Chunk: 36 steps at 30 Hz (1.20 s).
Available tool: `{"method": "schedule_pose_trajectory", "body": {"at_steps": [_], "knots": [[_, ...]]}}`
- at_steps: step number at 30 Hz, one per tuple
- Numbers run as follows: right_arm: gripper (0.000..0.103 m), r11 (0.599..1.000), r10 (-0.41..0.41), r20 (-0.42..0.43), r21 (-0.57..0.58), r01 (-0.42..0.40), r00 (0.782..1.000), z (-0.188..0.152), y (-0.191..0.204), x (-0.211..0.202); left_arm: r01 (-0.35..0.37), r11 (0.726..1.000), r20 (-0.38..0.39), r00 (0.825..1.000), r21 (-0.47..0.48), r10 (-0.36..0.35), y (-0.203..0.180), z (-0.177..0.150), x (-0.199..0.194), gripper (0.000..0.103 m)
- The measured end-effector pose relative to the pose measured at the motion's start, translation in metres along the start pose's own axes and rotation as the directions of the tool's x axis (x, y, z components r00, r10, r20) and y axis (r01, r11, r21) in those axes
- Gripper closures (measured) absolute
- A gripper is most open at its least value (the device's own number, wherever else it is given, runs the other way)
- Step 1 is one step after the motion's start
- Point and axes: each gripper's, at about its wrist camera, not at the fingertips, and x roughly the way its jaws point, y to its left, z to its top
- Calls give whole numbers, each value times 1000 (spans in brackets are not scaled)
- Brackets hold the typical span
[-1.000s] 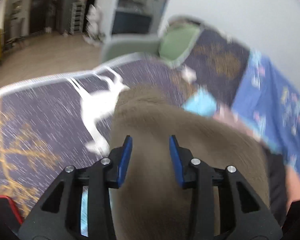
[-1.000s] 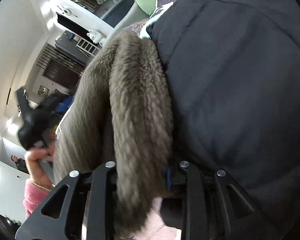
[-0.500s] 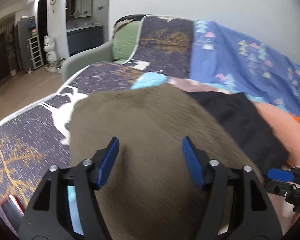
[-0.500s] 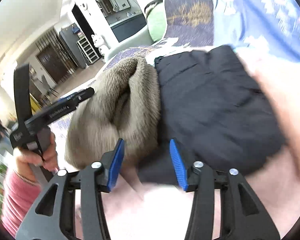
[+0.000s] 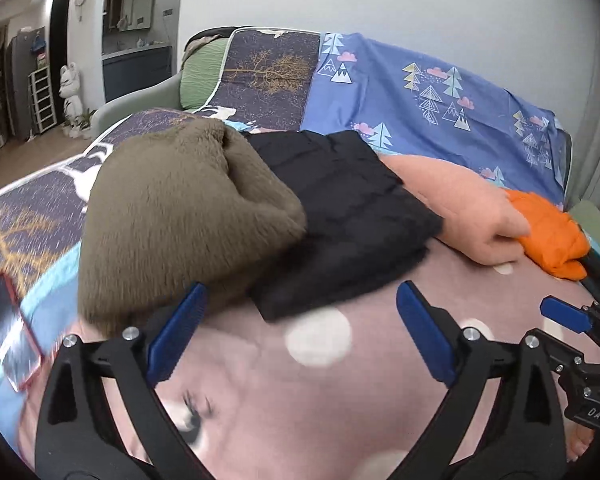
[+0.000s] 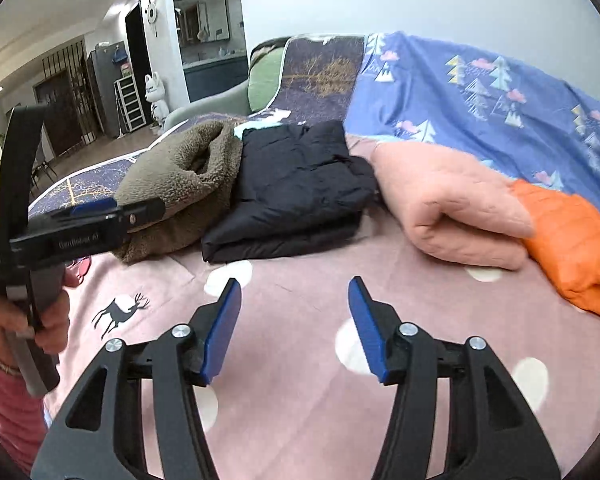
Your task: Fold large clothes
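Left wrist view: a pink spotted blanket [image 5: 320,408] covers the bed, a grey wall behind. The left gripper [image 5: 300,320], jaws just spread wide and empty, hangs before the folded brown fleece [image 5: 180,216], which touches the black jacket [image 5: 340,216]. Right wrist view: the right gripper [image 6: 294,320], jaws just parted and empty, sits well short of the fleece, left of the jacket.
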Motion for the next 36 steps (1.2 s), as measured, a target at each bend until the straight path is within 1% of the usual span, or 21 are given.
{"method": "schedule_pose_trajectory", "body": {"at_steps": [3, 5, 9, 12, 14, 18, 21, 23, 28, 32, 36], "knots": [[42, 1000, -23, 36, -16, 23, 999, -11, 3, -29, 24, 1000, -12, 1000, -20, -24, -16, -17, -25, 3], [37, 1000, -30, 43, -6, 30, 999, -19, 3, -47, 25, 1000, -29, 999, -8, -26, -28, -28, -39, 2], [35, 999, -21, 50, 38, 19, 999, -37, -4, -71, 22, 999, -64, 998, 30, -20, -55, -56, -66, 2], [33, 998, -43, 56, 47, 40, 997, -49, -8, -84, 2, 999, -71, 998, 40, 1, -71, -74, -84, 2], [29, 997, -53, 53, 54, 50, 997, -55, -12, -94, -12, 999, -75, 997, 42, 15, -76, -81, -94, 2], [28, 995, -72, 65, 74, 67, 995, -67, -19, -111, -37, 998, -82, 996, 53, 42, -90, -97, -113, 2], [27, 992, -101, 65, 83, 95, 993, -74, -22, -118, -52, 997, -88, 994, 64, 58, -99, -102, -122, 2], [22, 991, -107, 64, 93, 101, 992, -80, -25, -121, -56, 996, -91, 994, 68, 62, -103, -105, -126, 2], [22, 987, -121, 71, 111, 112, 990, -89, -30, -129, -74, 993, -79, 994, 90, 81, -114, -111, -138, 2], [20, 987, -123, 77, 114, 114, 989, -93, -32, -133, -79, 993, -64, 994, 88, 85, -119, -113, -146, 2], [20, 986, -134, 76, 106, 126, 988, -96, -30, -134, -85, 992, -68, 993, 94, 92, -122, -115, -147, 2]]}}
